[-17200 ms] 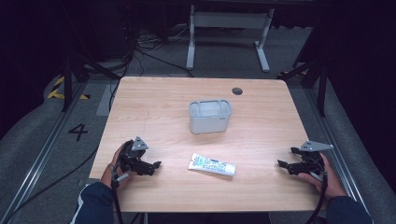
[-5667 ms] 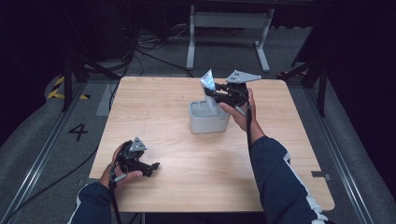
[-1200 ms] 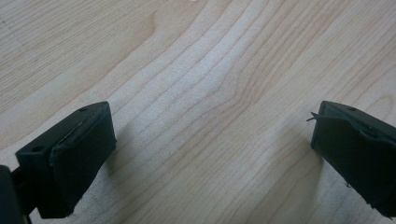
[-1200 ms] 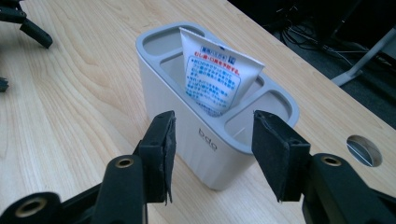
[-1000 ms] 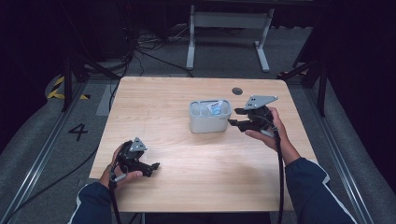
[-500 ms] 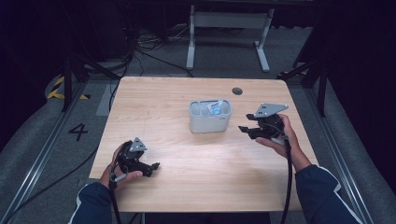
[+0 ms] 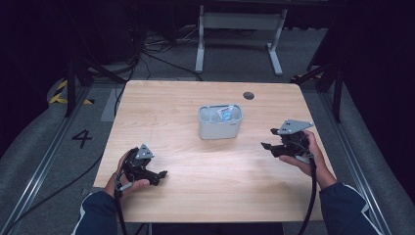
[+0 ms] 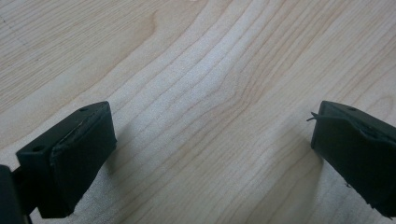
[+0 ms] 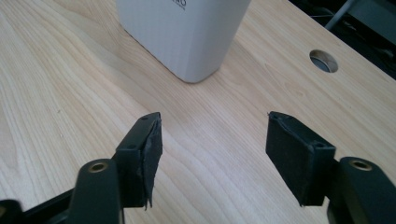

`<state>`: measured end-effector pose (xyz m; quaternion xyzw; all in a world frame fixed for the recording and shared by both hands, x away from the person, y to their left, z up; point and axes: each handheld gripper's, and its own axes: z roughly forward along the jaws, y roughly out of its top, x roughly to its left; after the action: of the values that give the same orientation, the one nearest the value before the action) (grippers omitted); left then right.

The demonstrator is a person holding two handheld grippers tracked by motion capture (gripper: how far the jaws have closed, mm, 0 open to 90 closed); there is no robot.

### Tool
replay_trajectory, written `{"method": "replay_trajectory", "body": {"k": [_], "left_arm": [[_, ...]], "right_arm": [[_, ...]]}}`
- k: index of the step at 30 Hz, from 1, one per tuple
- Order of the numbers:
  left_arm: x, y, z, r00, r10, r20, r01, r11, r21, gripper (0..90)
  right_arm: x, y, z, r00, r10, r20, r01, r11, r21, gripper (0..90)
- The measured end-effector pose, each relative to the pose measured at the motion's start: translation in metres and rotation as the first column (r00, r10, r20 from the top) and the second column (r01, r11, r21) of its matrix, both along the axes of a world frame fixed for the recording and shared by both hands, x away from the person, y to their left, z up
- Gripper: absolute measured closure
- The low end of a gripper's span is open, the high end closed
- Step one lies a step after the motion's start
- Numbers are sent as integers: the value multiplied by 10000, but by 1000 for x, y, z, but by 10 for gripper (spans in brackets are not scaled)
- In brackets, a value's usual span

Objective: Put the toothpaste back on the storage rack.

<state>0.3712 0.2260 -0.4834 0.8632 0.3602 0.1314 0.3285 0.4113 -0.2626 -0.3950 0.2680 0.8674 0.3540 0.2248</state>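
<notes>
Now our right tool (image 7: 268, 145) hangs just above the surface (image 7: 205, 191), its jaws apart with nothing between them; they have just been opening, and the right gripper view shows bare wood in the gap. Ahead of it and off to its jaw side stands the white bin (image 7: 220, 128), near but not touching, with one rounded corner of the bin (image 9: 184, 35) facing the jaws. Inside the bin, leaning against its far wall from the tool, sits the tube (image 7: 225, 113), its top just showing over the rim. Beyond the bin lies the round cable hole (image 7: 248, 95) in the surface.

Our left tool (image 7: 159, 175) rests low at the near left of the surface, well apart from the bin, jaws wide and empty over plain wood grain in the left gripper view.

We judge the placing done and the step in hand to be drawing the right tool clear. To do it well, we keep the jaws spread, pull away from the bin wall without clipping it, and mind the trailing cable so it does not drag the bin.
</notes>
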Motion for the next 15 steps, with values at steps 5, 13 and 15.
{"method": "replay_trajectory", "body": {"k": [5, 13, 15], "left_arm": [[0, 0, 0, 10000, -2, -1, 2, 10000, -3, 3], [0, 0, 0, 10000, 1, 1, -1, 10000, -1, 3], [0, 0, 0, 10000, 1, -15, -1, 10000, 16, 3]], "right_arm": [[-8, -13, -9, 9993, -374, 86, 376, 9991, -177, 303], [-24, -33, -27, 9979, -612, -190, 610, 9981, -129, 305], [-27, -36, -31, 9977, -647, -217, 644, 9978, -144, 305]]}}
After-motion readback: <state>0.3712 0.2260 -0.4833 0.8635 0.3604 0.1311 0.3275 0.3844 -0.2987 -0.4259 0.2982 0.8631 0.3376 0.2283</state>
